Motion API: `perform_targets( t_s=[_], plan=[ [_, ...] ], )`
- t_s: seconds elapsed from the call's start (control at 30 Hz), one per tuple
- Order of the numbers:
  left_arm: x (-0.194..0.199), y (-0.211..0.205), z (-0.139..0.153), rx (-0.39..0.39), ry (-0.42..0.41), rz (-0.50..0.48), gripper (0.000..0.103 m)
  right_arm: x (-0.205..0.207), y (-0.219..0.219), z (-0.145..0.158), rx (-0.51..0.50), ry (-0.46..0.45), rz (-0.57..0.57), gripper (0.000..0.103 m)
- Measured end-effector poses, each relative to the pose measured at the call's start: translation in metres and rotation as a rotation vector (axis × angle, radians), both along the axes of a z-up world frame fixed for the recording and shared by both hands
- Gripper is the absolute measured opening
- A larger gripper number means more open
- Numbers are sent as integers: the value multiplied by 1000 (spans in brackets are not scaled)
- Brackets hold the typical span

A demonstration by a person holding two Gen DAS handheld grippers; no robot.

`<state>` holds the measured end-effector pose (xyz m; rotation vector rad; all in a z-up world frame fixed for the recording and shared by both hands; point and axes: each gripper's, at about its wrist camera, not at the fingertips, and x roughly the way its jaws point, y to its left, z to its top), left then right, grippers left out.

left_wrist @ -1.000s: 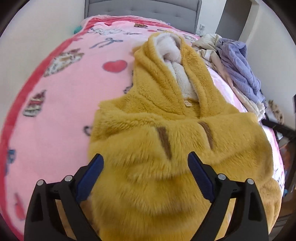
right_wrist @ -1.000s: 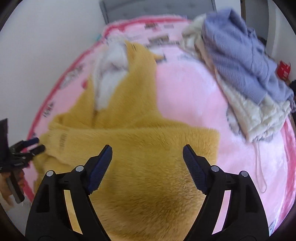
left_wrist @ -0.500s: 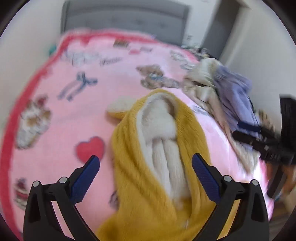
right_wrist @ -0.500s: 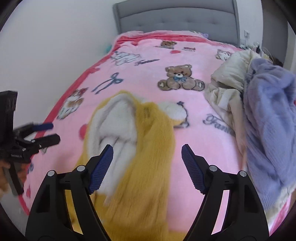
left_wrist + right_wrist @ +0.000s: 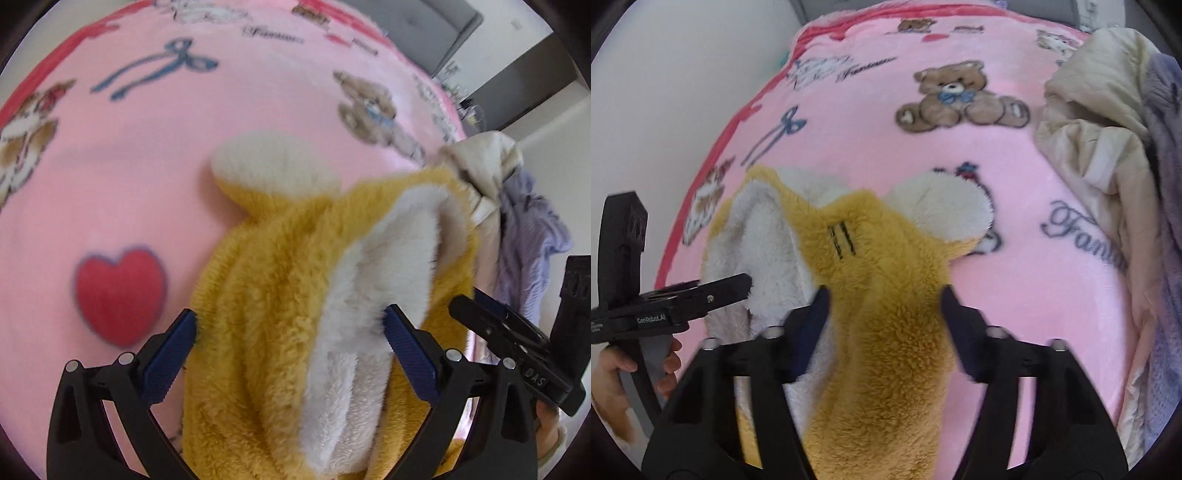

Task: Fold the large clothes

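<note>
- Two tools were over the hood end of one yellow fleece garment [image 5: 280,302], which lay on the bed's pink blanket [image 5: 122,155].
- My left tool [image 5: 288,334] had its jaws spread as wide as they go, straddling the hood; the blue pads [image 5: 168,350] sat at the outer edges of the pile without squeezing it. I judged this wide stance suited the bulk of the thick fleece.
- My right tool [image 5: 882,314] was closing its jaws, with the yellow band of the hood between them; the pads did not yet visibly pinch the cloth.
- Both tools pointed steeply down at the hood, one at each side. I judged that this pairing let the hood be lifted evenly and folded back over the body of the garment.
- The hood lay with its white lining [image 5: 768,236] turned up, and one white-faced ear [image 5: 942,206] rested flat on the blanket beyond it.
- Count of clothes: one yellow garment in work, and one pile [image 5: 1108,147] at the far right edge of the bed holding at least one cream item and one lavender knit [image 5: 532,236]. The pile lay apart from the working area, presumably awaiting folding.
- Printed motifs in view: one teddy bear [image 5: 960,96], one red heart [image 5: 118,295].
</note>
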<state>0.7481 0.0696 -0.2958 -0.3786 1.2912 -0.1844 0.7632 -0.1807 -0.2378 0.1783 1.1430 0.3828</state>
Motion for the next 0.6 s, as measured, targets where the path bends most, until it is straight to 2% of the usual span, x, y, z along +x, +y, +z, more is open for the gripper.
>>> perform_targets(
  t_s=[0.03, 0.1, 0.13, 0.2, 0.23, 0.4, 0.57, 0.6],
  plan=[
    [-2, 1, -8, -21, 15, 20, 98, 1, 3, -5, -10, 6, 11, 23],
    [-7, 3, -18, -38, 32, 48, 85, -3, 7, -12, -31, 11, 36, 17],
    [-11, 5, -21, -49, 24, 60, 83, -6, 8, -12, -23, -8, 47, 16],
    [-16, 9, -22, -67, -11, 76, 70, -13, 4, -10, 4, -31, 38, 14],
    [-18, 11, -21, -75, -27, 81, 67, -14, 1, -9, 22, -39, 30, 13],
    [-29, 26, 5, -138, -119, 116, 41, -26, -18, 13, 164, -99, -11, 12],
    [-58, 31, 57, -183, -254, -3, 36, -58, -29, 67, 207, -221, 33, 11],
    [-67, 35, 65, -220, -279, -10, 36, -71, -34, 79, 239, -250, 36, 11]
  ],
)
